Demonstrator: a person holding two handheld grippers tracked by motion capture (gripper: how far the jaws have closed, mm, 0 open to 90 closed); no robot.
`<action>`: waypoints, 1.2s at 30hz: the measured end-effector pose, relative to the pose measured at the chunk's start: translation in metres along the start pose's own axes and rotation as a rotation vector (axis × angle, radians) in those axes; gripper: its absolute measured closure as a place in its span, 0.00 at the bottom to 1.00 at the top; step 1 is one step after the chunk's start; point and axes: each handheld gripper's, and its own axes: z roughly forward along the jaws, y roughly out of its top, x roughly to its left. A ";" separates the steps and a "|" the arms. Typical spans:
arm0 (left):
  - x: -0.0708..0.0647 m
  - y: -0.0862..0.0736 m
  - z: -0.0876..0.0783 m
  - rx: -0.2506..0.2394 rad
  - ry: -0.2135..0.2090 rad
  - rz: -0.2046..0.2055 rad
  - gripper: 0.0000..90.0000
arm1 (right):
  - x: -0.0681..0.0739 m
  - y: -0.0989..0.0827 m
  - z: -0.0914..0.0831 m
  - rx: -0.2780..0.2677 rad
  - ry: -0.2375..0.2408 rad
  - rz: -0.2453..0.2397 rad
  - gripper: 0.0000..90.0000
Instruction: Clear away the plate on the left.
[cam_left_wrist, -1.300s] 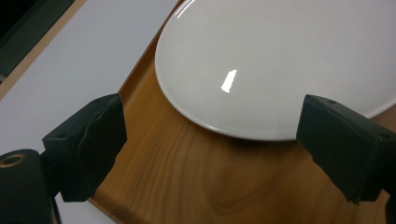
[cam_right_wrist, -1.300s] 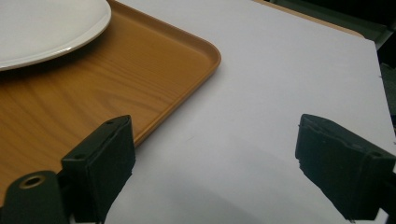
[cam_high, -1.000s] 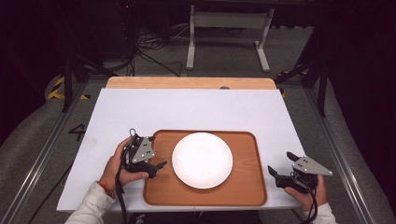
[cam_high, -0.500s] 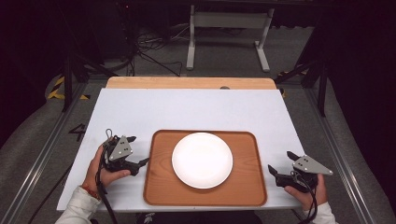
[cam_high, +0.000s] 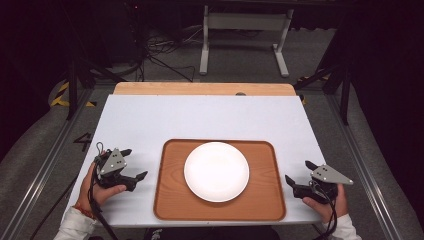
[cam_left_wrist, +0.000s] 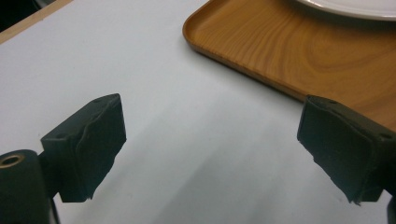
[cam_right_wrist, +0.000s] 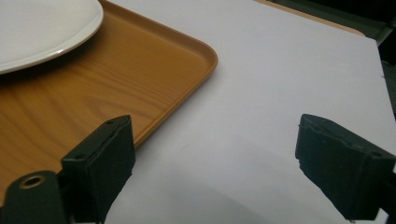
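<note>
A brown wooden tray (cam_high: 172, 200) lies near the front edge of the white table, and a white plate (cam_high: 216, 171) rests in its middle. My left gripper (cam_high: 134, 164) is held open just left of the tray, with nothing between its jaws. In the left gripper view the tray's corner (cam_left_wrist: 261, 42) and the plate's rim (cam_left_wrist: 355, 7) lie ahead to the right. My right gripper (cam_high: 298, 172) is held open just right of the tray, holding nothing. The right gripper view has the tray (cam_right_wrist: 116, 84) and plate (cam_right_wrist: 42, 28) at its left.
The white table top (cam_high: 210, 117) is bare behind the tray, with a wooden strip (cam_high: 200, 88) along its far edge. Beyond it are a dark floor, cables and a metal stand (cam_high: 240, 35). Both grippers sit close to the table's front edge.
My left gripper has drawn back leftward from the tray's left edge onto the bare table. The right gripper, tray and plate have stayed put.
</note>
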 end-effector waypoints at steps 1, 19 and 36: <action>0.000 -0.002 -0.002 0.000 -0.001 -0.003 0.09 | 0.000 0.001 0.001 0.000 0.003 -0.003 0.14; 0.005 -0.023 -0.026 -0.046 0.050 -0.089 0.09 | -0.001 0.003 0.002 -0.014 0.012 -0.005 0.14; 0.002 -0.021 -0.026 -0.049 0.052 -0.078 0.09 | 0.002 0.003 -0.001 -0.012 0.005 -0.013 0.14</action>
